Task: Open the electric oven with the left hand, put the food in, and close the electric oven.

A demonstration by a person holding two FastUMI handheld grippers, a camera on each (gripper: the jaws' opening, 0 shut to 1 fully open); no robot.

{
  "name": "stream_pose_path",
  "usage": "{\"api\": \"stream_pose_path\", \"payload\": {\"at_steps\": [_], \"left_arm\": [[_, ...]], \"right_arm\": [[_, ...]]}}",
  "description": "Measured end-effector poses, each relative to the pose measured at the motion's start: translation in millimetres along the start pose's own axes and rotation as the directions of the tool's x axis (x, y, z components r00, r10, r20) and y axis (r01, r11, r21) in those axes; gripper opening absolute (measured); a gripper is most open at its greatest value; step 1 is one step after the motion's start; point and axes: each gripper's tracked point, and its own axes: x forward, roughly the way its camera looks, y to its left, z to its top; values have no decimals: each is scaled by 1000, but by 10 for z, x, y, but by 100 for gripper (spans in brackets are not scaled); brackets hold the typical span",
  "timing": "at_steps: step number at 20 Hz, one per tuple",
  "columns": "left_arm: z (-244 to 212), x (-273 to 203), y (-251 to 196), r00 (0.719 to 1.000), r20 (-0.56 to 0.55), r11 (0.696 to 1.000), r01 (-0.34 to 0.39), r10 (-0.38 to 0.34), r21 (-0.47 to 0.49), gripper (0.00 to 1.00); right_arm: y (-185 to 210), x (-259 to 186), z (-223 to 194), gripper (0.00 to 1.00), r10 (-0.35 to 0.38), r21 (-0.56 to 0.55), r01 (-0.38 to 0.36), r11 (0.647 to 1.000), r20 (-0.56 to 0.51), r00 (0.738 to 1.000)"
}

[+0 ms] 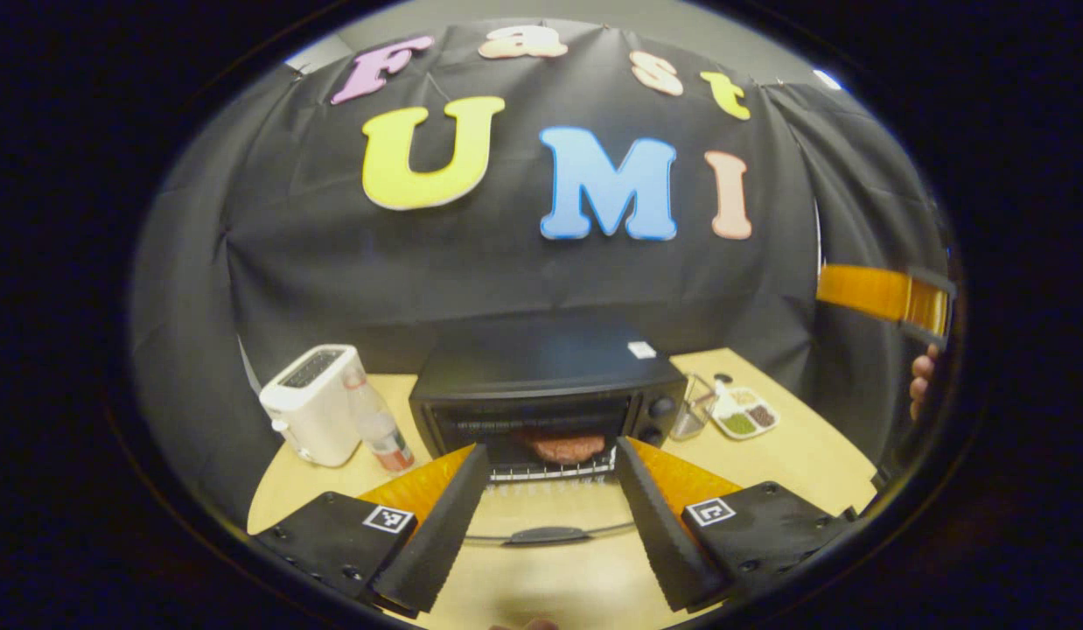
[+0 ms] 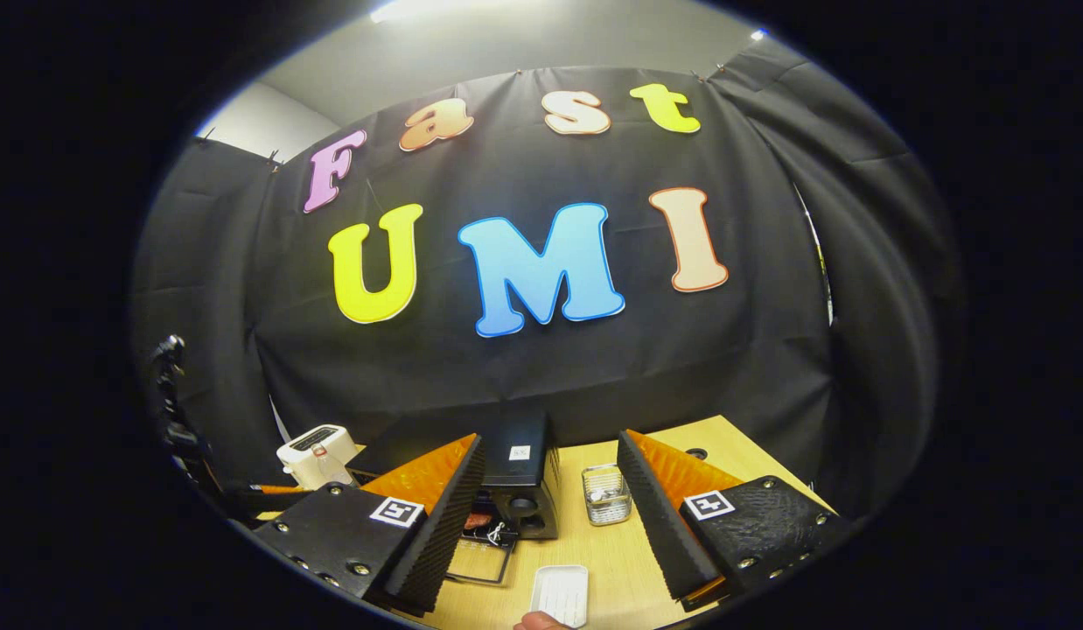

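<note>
The black electric oven (image 1: 541, 372) stands at the middle of the wooden table with its glass door swung down flat; the door handle (image 1: 548, 534) points toward me. A reddish-brown piece of food (image 1: 566, 448) lies on the wire rack inside. My left gripper (image 1: 552, 451) hangs open in front of the opening, above the lowered door, holding nothing. In the right gripper view the oven (image 2: 517, 472) is lower centre, with the food (image 2: 478, 521) just visible inside. My right gripper (image 2: 550, 442) is open and empty, raised to the oven's right above a white tray (image 2: 561, 593).
A white toaster (image 1: 312, 402) and a small bottle (image 1: 380, 426) stand left of the oven. To its right are a glass container (image 1: 695, 407) and a divided dish of spices (image 1: 744, 413). The other gripper (image 1: 891, 297) and a hand (image 1: 922, 376) show at far right.
</note>
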Motion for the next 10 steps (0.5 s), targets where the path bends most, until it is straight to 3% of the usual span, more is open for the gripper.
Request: {"api": "stream_pose_path", "payload": {"at_steps": [5, 10], "left_arm": [[-758, 271, -11, 965, -262, 998, -1, -15, -62, 97], [-1191, 454, -45, 915, -402, 998, 10, -36, -68, 97]], "right_arm": [[-180, -69, -210, 93, -36, -9, 36, 999, -53, 998], [-366, -133, -385, 93, -70, -11, 69, 998, -104, 992]]}}
